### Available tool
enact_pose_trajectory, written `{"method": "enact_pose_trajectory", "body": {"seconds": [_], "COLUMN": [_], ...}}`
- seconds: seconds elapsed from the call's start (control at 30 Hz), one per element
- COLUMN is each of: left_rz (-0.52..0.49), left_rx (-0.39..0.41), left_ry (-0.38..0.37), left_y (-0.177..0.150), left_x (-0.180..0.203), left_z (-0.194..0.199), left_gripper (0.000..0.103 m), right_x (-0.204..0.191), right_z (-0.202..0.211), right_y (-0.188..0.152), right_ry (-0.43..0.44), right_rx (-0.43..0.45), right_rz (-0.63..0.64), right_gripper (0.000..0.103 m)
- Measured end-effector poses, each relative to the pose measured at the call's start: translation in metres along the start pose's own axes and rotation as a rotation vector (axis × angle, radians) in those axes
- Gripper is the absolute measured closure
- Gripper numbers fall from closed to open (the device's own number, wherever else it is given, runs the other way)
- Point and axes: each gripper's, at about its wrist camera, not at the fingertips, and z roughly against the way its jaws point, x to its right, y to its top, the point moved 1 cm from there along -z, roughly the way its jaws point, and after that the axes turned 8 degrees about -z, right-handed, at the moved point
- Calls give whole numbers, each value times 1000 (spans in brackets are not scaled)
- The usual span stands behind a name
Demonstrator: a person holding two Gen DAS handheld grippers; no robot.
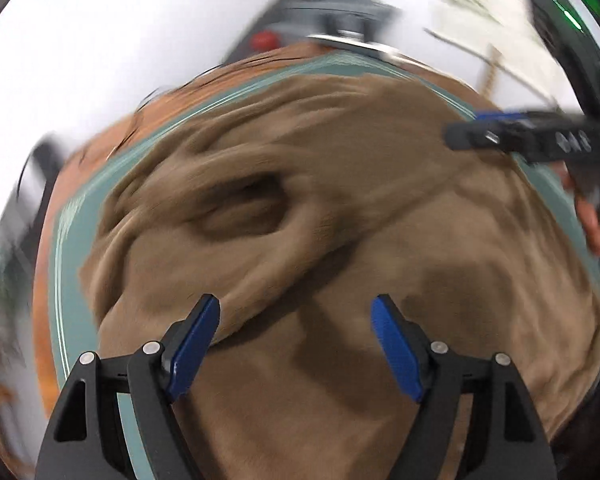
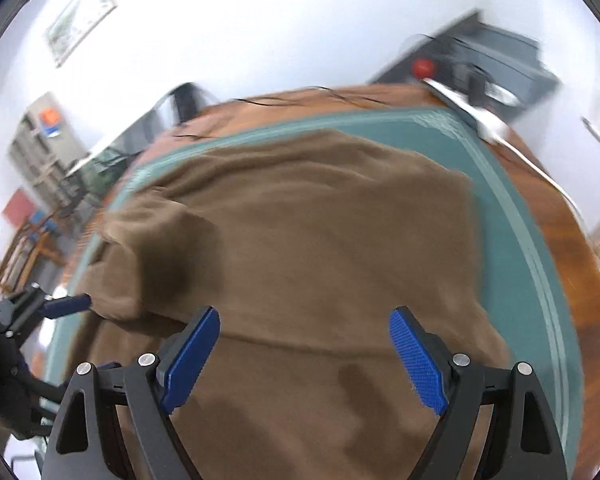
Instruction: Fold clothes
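A brown garment (image 1: pixel 340 208) lies rumpled on a teal mat (image 1: pixel 66 280), with a sleeve or flap bunched in deep creases on its left part. My left gripper (image 1: pixel 296 302) hangs open just above the cloth with nothing between its blue pads. In the right wrist view the same garment (image 2: pixel 320 220) looks smoother, with a thick folded lump at its left. My right gripper (image 2: pixel 304 312) is open over its near part and holds nothing. One blue finger (image 2: pixel 70 305) of the left gripper shows beside that lump. The right gripper (image 1: pixel 468 126) also appears at the cloth's far right edge.
The mat lies on a wooden table (image 2: pixel 572 248). A grey box with a red button (image 2: pixel 422 67) stands at the far edge, with black cables (image 2: pixel 300 98) and a white strip (image 2: pixel 496 128) near it. Shelves (image 2: pixel 40 152) stand further off.
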Motion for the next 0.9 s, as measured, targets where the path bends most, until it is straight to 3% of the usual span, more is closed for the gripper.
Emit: {"method": "enact_pose_trajectory", "body": {"seconds": [0.23,0.37,0.47,0.63,0.8,0.9], "left_rz": [352,416,421,402,423,441], "left_rx": [-8,-16,-36,-62,-61,-67], "left_ry": [40,38,32,25,-12,-25], "left_y": [-32,-46,-45,-43,-39,-36], "left_x": [-87,-92,-91,-90,-95,-98], "left_z": [0,-1,-13,-26,-37,-41], "left_gripper": [22,22,22,22,22,22], "right_x": [-105,-145,-158,-118,-41,-21], "right_z": [-42,-80,-103,-102,-82,-71], "right_y": [20,22,29,45,38,23], "right_ry": [120,122,63,-55,-193,-243], "right_rx": [-14,-75,-87,-48,-45,-55], "right_rz": [282,378,390,209,-20,-37], "right_gripper": [14,14,14,14,14,14]}}
